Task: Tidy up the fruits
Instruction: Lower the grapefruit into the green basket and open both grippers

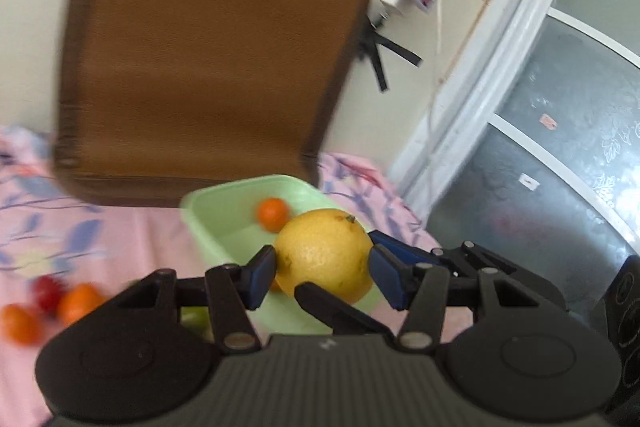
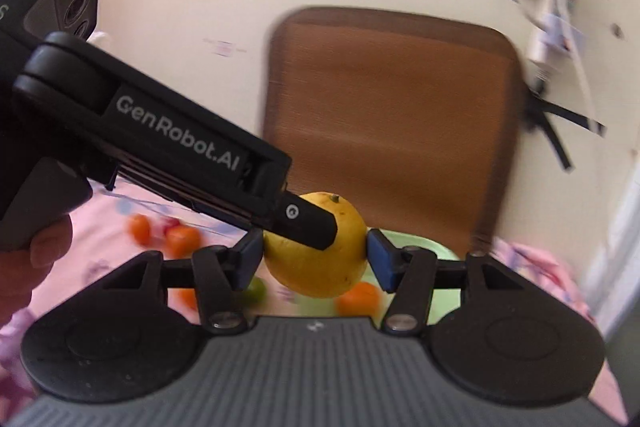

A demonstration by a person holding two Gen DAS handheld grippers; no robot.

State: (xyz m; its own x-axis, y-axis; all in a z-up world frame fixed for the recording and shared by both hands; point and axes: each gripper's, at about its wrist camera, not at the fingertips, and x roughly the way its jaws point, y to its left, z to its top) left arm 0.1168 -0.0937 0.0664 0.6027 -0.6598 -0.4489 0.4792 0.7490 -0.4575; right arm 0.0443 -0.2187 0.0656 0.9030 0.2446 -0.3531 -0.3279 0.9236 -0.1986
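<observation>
Between both grippers: lemon [image 1: 324, 259], above green tub [image 1: 224, 211]. Left gripper [image 1: 320, 277] pads clamp lemon; right gripper [image 2: 316, 259] pads look pressed on it too, blur hampers view. Small orange [image 1: 273, 213] sits in tub. More fruit [image 1: 48, 303] lies loose on pink sheet [image 1: 120, 239].

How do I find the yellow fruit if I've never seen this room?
Find the big brown cushion against the wall, then the green tub below it. In front of the tub, the yellow fruit sits between the blue pads of the left gripper. It is the only yellow one, far bigger than the little orange fruits.
</observation>
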